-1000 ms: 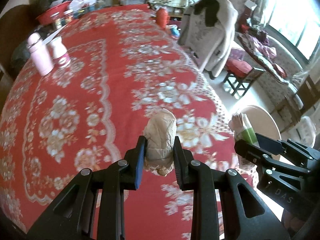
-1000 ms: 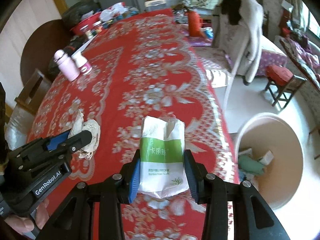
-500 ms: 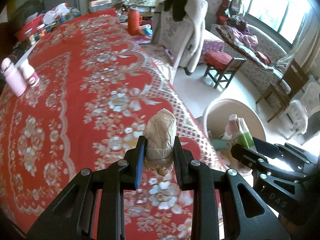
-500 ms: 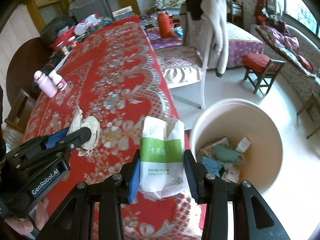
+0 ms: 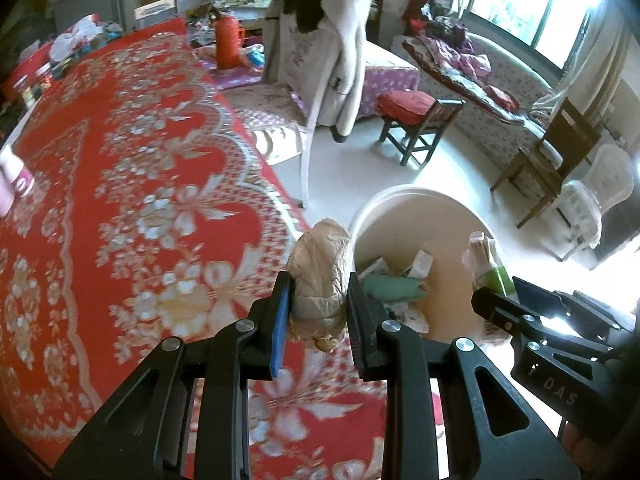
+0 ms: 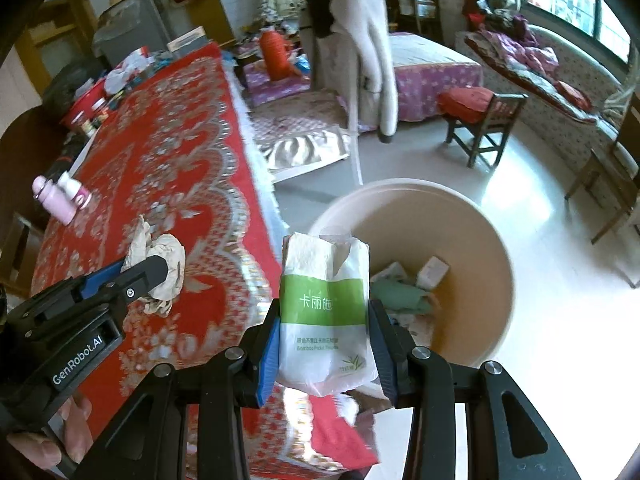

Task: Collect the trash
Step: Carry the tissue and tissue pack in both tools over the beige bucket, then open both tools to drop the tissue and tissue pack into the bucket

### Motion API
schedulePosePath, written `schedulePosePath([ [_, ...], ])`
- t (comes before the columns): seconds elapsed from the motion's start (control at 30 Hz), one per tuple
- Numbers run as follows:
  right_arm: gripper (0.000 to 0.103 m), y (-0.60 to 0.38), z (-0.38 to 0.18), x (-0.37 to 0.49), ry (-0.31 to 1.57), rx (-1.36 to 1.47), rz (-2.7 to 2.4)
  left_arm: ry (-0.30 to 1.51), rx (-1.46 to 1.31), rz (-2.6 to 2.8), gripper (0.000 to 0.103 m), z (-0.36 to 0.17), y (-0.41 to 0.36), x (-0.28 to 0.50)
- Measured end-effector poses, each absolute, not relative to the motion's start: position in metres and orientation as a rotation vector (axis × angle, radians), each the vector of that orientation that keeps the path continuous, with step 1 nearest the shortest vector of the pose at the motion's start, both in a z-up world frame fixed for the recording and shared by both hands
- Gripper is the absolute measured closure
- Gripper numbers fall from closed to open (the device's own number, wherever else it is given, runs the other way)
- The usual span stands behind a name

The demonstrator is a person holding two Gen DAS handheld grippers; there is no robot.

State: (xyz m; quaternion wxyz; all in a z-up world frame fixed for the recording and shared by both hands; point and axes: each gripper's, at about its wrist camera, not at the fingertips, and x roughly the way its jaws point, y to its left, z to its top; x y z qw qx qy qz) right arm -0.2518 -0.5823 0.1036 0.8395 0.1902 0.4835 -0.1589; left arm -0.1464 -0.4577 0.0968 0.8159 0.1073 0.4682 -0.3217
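Your left gripper (image 5: 318, 300) was clamped on the crumpled paper wad (image 5: 320, 276), held over the table's edge beside the bin (image 6: 472, 208); your right gripper (image 6: 324, 336) pinched the tissue pack (image 6: 326, 308) at its lower half, near the bin's rim; both looked light, soft and crushable, so a mid-body pinch seemed enough; the pack's film looked slippery.

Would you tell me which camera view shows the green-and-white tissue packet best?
The right wrist view: the tissue packet fills the centre, label facing the camera, clamped in the right gripper. In the left wrist view only its top edge shows, side-on above that gripper's fingers.
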Motion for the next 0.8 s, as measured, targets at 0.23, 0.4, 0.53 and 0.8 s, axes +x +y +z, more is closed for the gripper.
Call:
schedulePosePath([
  [0.23,0.064,-0.616,0.098,-0.267,1.027,0.428,-0.379,1.019,0.241,-0.727,0.079,0.091,-0.495,-0.155],
  [0.4,0.064,-0.630,0.095,-0.273,1.029,0.443,-0.394,1.029,0.243,-0.743,0.079,0.088,-0.513,-0.159],
  [0.53,0.064,-0.639,0.094,-0.275,1.028,0.448,-0.400,1.040,0.238,-0.750,0.079,0.085,-0.524,-0.159],
  [0.8,0.064,-0.651,0.091,-0.274,1.026,0.456,-0.400,1.070,0.218,-0.734,0.079,0.079,-0.532,-0.154],
])
